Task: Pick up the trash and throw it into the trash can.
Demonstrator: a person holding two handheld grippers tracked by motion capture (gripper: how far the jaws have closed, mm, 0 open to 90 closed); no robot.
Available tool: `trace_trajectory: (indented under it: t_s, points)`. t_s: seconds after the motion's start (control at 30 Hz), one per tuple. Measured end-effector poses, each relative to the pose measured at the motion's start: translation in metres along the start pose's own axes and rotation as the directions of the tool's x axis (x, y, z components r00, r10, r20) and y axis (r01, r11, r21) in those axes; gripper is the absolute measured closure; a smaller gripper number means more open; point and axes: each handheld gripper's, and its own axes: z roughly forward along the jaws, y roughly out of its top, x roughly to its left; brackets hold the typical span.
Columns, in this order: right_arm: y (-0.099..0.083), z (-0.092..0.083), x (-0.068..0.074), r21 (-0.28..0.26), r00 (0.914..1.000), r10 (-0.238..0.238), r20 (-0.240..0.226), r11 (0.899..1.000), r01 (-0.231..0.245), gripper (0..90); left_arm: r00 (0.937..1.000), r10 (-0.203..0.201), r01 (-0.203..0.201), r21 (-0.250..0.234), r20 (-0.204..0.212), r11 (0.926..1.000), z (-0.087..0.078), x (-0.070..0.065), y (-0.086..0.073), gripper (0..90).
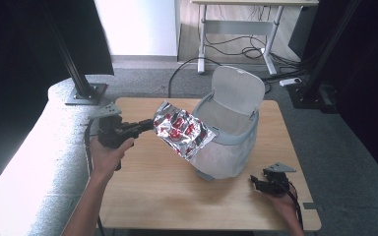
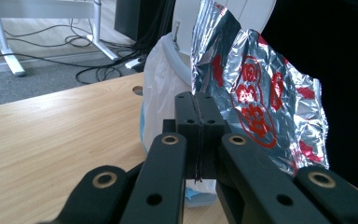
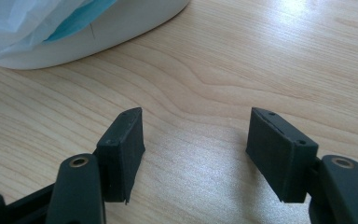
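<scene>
Left gripper [image 1: 147,125] clamps the crinkled silver-and-red foil bag [image 1: 183,132] beside the lined white bin [image 1: 236,137]; right gripper [image 3: 196,154] rests wide on the wooden surface [image 1: 157,182]

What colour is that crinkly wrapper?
Silver foil wrapper with red print, clearest in the left gripper view.

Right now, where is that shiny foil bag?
In the high view the foil bag hangs left of centre, pinched at its edge by the left hand-held gripper, against the white bin's rim.
</scene>
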Motion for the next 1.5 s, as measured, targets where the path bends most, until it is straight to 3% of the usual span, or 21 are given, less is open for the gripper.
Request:
trace_trajectory:
  t_s: [0.23,1.5]
  points:
    - [0.000,0.000,0.000,0.000,1.0000,0.000,0.000,1.000,0.000,35.6,0.9998,0.017,-0.017,0.009,-0.013,0.9998,0.009,-0.004,0.009,90.0]
    - [0.000,0.000,0.000,0.000,1.0000,0.001,0.001,1.000,-0.001,35.1,0.9988,0.049,-0.049,0.038,0.011,0.9981,0.045,-0.017,0.038,90.0]
